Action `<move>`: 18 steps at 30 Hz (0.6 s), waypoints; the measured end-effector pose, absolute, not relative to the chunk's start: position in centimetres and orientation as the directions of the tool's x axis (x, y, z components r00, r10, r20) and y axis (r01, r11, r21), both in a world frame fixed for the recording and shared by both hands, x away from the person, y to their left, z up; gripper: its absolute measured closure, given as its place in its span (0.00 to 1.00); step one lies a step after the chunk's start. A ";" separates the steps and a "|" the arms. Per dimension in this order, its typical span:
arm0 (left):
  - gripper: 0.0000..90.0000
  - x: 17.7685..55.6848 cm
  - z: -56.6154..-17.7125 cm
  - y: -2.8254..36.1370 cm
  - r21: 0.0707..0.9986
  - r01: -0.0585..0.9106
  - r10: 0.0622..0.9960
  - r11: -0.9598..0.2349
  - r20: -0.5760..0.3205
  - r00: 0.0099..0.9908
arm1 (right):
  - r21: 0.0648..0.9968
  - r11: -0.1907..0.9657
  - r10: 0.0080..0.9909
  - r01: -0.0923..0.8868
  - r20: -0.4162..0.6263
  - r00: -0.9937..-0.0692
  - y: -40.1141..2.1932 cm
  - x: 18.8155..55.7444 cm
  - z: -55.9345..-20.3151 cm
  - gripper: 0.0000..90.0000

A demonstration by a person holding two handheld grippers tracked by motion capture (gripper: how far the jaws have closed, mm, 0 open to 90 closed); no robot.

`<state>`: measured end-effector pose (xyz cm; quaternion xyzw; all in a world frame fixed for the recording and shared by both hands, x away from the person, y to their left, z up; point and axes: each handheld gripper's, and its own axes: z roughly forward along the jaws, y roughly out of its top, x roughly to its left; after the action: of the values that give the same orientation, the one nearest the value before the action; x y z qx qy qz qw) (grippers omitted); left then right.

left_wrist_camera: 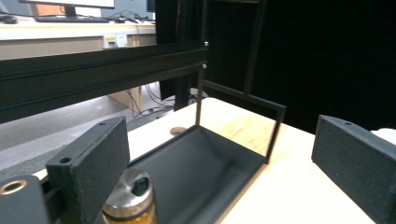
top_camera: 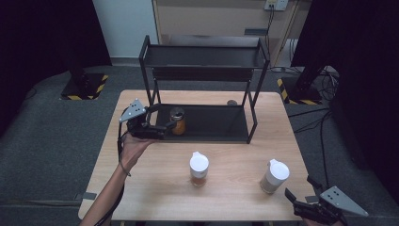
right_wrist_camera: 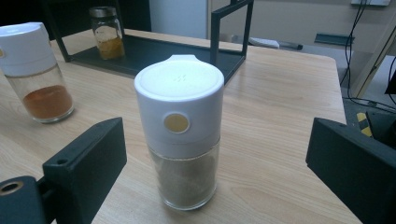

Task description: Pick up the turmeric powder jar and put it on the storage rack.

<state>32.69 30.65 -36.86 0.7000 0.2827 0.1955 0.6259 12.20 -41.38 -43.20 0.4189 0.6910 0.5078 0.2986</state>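
Right gripper (right_wrist_camera: 215,177) gapes wide before a white-capped shaker (right_wrist_camera: 182,130); left gripper (left_wrist_camera: 219,182), wide too, flanks a steel-lidded jar (left_wrist_camera: 130,196).

Left tool's finger (left_wrist_camera: 88,172) hides the jar's (left_wrist_camera: 130,198) side.

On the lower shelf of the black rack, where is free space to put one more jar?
The lower shelf is bare from the metal-lid jar across to its right posts. Its left end is crowded: that jar and the open left claw sit there.

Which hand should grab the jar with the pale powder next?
Probably the right. The right gripper sits open just beside the pale-powder jar, facing it, while the left gripper is away at the shelf.
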 end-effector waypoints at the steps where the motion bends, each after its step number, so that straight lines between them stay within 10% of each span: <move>1: 0.04 32.4 -36.9 30.8 0.987 0.148 0.636 -0.057 -0.078 0.768 | 0.952 0.133 0.883 0.276 0.013 -0.470 -41.4 12.2 -43.2 0.06; 18: 0.04 27.6 -38.6 33.5 0.991 0.127 0.605 -0.042 -0.076 0.793 | 0.951 0.137 0.883 0.276 0.009 -0.469 -41.2 12.2 -43.1 0.06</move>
<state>27.62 33.52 -38.63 0.6974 0.2624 0.1864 0.6404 12.18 -41.25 -43.14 0.4189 0.6916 0.5060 0.3001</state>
